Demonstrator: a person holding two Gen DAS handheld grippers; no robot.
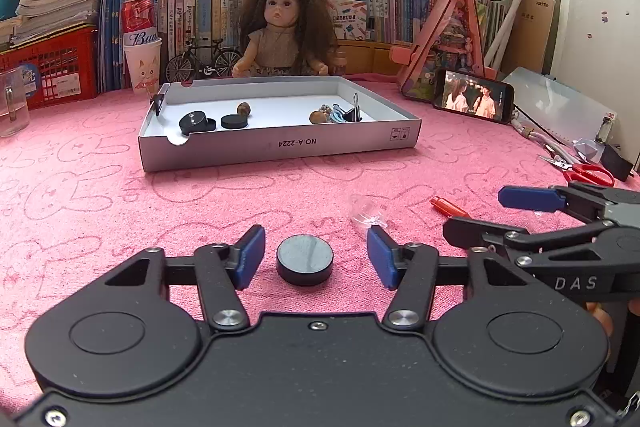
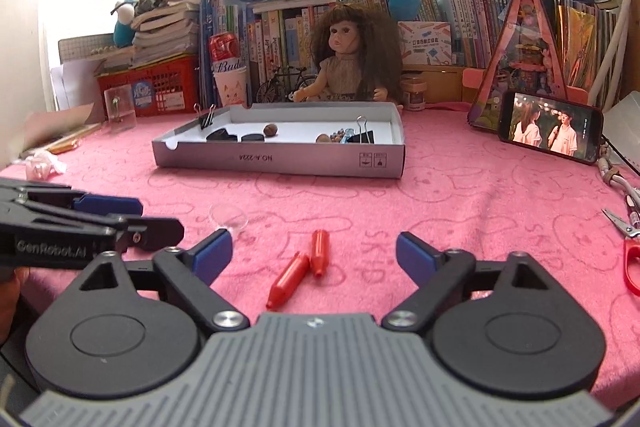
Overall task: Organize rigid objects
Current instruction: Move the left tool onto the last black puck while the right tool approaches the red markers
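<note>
A black round disc lies on the pink cloth between the blue pads of my left gripper; the pads stand clear of it on both sides, so the gripper is open. Two red crayon-like pieces lie between the wide-open fingers of my right gripper, untouched. A small clear plastic piece rests just beyond both grippers. Farther back, the shallow white box holds black discs, nuts and binder clips.
A doll sits behind the box, before a wall of books. A phone leans at the right, with red-handled scissors and cables near it. A glass mug and a red basket stand at the left.
</note>
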